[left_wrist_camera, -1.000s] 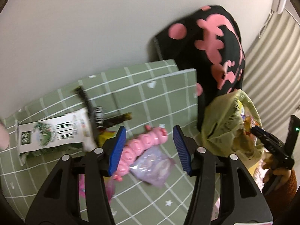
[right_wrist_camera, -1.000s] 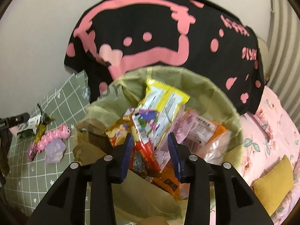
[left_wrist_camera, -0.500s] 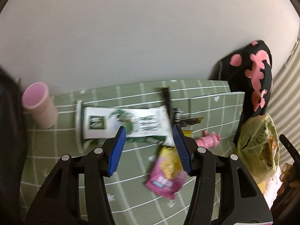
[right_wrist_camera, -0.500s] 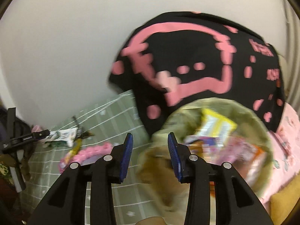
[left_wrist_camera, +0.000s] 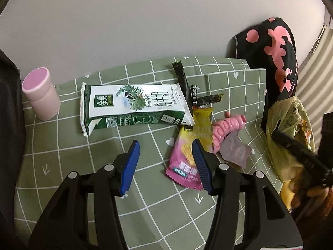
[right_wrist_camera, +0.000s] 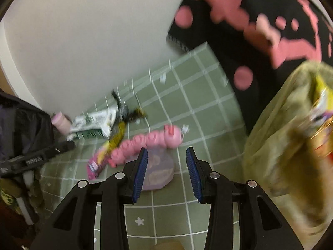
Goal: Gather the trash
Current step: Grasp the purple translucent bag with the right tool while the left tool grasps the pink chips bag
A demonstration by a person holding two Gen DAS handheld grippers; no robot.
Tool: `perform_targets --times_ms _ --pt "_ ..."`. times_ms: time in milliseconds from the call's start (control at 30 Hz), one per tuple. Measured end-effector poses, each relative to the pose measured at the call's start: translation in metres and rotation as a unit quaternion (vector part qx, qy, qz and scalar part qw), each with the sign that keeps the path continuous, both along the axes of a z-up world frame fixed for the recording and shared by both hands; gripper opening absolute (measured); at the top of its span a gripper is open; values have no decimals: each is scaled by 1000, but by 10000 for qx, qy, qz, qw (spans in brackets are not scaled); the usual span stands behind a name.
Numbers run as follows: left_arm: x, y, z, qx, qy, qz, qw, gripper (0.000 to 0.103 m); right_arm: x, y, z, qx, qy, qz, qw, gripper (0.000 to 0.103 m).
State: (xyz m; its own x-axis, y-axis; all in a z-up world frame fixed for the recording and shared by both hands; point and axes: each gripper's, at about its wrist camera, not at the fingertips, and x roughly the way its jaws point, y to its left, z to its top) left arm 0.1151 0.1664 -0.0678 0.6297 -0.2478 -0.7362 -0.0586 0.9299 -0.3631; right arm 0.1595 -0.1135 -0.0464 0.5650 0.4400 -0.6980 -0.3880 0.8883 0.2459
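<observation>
- Left gripper (left_wrist_camera: 164, 164): jaws apart, nothing between them, above the green checked cloth (left_wrist_camera: 62, 166).
- Right gripper (right_wrist_camera: 166, 173): jaws apart and empty; the view is blurred.
- Nearest trash: pink chip packet (left_wrist_camera: 183, 160), flat on the cloth just beside the left gripper's right finger. Judged light, thin and crinkly, slippery film; best taken by pinching the serrated near edge.
- Beside it: translucent purple wrapper (right_wrist_camera: 160, 170), soft and limp, partly under the pink caterpillar toy (right_wrist_camera: 145, 143), which is likely not trash.
- Farther: white-and-green milk carton (left_wrist_camera: 133, 106) on its side, looks flattened and empty; light, semi-stiff, grip across the narrow body.
- Dark seaweed wrappers (left_wrist_camera: 187, 89) overlap its right end.
- Yellow-green trash bag (left_wrist_camera: 291, 137) on the right, already holding packets.
- Pink cup (left_wrist_camera: 40, 95) stands far left by the wall.
</observation>
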Motion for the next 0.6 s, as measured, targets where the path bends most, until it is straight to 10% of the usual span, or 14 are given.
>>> perform_targets --times_ms 400,600 --pt "-2 5 -4 0 93 31 10000 50 10 4 -54 -49 692 -392 9968 37" --pt "0 8 -1 -44 46 57 10000 50 5 15 -56 -378 360 -462 9976 37"
